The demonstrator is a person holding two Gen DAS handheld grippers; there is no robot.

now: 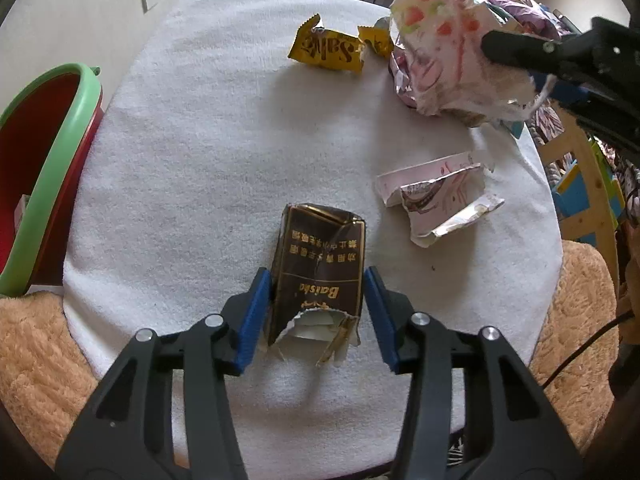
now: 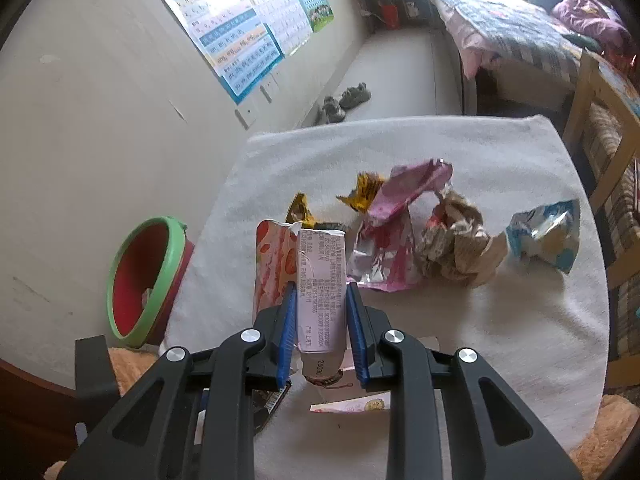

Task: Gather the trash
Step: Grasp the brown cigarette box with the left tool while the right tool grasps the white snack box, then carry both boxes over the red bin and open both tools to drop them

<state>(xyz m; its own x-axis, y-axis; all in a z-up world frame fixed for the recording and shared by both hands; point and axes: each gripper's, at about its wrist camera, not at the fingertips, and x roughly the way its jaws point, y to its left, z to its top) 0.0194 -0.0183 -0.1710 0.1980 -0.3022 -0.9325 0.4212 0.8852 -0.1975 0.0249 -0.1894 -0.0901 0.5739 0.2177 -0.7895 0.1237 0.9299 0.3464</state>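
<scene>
- Left gripper (image 1: 318, 312): jaws half apart, straddling the torn brown cigarette pack (image 1: 320, 268) lying on the white cloth (image 1: 200, 160). Left pad at the pack's edge; right pad just off it. No firm grip seen.
- Right gripper (image 2: 322, 320): jaws narrow, pads clamped on a pink printed wrapper (image 2: 320, 280), raised above the cloth.
- Red bin (image 2: 148, 280), green rim, beside table at left.

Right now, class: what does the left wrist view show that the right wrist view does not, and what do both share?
Left wrist view only: the brown cigarette pack whole between the left gripper jaws; whether they press it is unclear.

Right wrist view only: wall posters, a bed, shoes, a blue-and-white wrapper.

Both: the white cloth, the green-rimmed red bin, yellow wrappers, and the pink carton gripped in the right gripper.
</scene>
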